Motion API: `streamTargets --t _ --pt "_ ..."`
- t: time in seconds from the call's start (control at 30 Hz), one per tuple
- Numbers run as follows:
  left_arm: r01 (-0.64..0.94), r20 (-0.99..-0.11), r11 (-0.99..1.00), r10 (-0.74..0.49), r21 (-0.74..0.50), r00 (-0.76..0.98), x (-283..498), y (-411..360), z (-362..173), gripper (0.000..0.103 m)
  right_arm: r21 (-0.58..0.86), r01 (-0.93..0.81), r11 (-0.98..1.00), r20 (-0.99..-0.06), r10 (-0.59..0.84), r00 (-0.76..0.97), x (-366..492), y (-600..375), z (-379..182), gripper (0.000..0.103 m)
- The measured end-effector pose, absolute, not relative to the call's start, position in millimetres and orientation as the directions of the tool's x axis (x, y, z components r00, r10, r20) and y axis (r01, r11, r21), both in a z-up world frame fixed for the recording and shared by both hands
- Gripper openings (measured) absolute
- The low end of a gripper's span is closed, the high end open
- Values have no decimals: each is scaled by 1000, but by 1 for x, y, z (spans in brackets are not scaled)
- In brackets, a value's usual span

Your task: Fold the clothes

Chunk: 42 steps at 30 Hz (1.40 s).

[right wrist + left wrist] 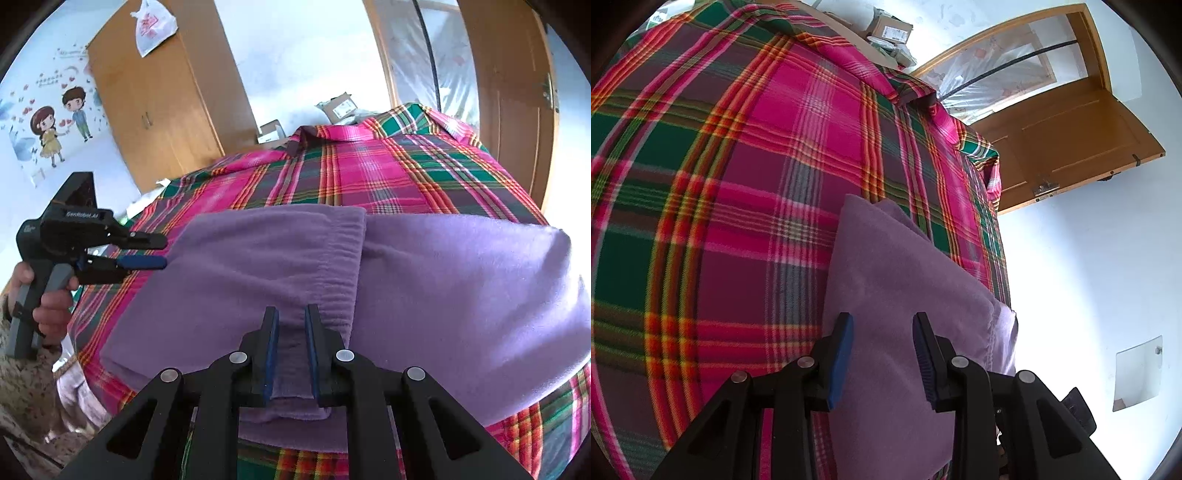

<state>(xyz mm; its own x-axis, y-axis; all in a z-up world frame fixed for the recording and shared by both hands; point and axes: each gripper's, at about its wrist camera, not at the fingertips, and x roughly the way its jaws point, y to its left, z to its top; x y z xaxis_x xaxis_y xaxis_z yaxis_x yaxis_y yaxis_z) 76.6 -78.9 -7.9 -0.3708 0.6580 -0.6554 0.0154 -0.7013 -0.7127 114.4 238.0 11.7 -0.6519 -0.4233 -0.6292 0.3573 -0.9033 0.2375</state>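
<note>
A fold of the purple garment (317,266) is pinched between the narrow jaws of the right gripper (291,354). The left gripper (882,354) is held over the garment's left edge, jaws apart with nothing gripped. The garment is spread on a plaid blanket (388,173); a wooden wardrobe (155,96) is seen far behind

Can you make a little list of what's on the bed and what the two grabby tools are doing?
surface: plaid blanket covering the bed
clothing: purple garment, partly folded, lying on the blanket
left tool: open, empty, beside the garment's edge
right tool: fingers on either side of a fold of the garment; grip cannot be confirmed
background: wooden wardrobe, wooden door, cartoon wall sticker
</note>
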Motion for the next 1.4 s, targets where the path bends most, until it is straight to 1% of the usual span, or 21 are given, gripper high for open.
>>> streamTargets --t 0.13,0.3,0.4,0.5,0.6,0.67,0.77,0.9,1.0,1.1,1.2,1.3,1.4 --pt "22 -656 -703 652 -711 -381 85 -84 -7 33 165 396 -903 -612 -409 -677 127 224 23 15" --pt "19 -674 -716 648 -698 -354 104 -81 -15 33 136 412 -901 -646 -395 -653 137 213 10 15" --pt "29 -693 -728 638 -685 -335 115 -81 -22 34 120 408 -905 -639 -384 -666 147 215 6 15" --pt "17 -693 -729 644 -685 -323 128 -78 -25 34 68 414 -908 -647 -356 -674 156 213 6 15" --pt "-12 -715 -754 626 -656 -311 139 -72 -23 34 38 424 -905 -643 -347 -683 159 207 13 16" --pt "-30 -734 -781 599 -624 -321 145 -67 -20 34 41 444 -895 -621 -371 -690 157 199 19 16" --pt "-69 -765 -825 549 -561 -338 154 -60 -15 34 42 499 -865 -613 -417 -671 149 177 21 16" --pt "-116 -783 -857 506 -501 -362 167 -53 -13 34 33 547 -836 -651 -433 -623 147 155 9 16" --pt "-122 -776 -859 503 -497 -381 176 -56 -15 33 33 569 -822 -661 -445 -604 157 149 3 17" --pt "-129 -779 -868 488 -479 -393 184 -58 -15 28 33 581 -813 -665 -452 -595 167 148 -1 18" --pt "-148 -786 -878 475 -455 -396 192 -56 -14 27 16 586 -810 -670 -444 -595 171 147 1 18" --pt "-165 -801 -887 461 -432 -381 199 -55 -13 27 37 588 -808 -672 -456 -583 169 147 5 18" --pt "-194 -782 -885 465 -424 -415 197 -54 -1 27 42 577 -816 -655 -458 -601 161 149 12 18"
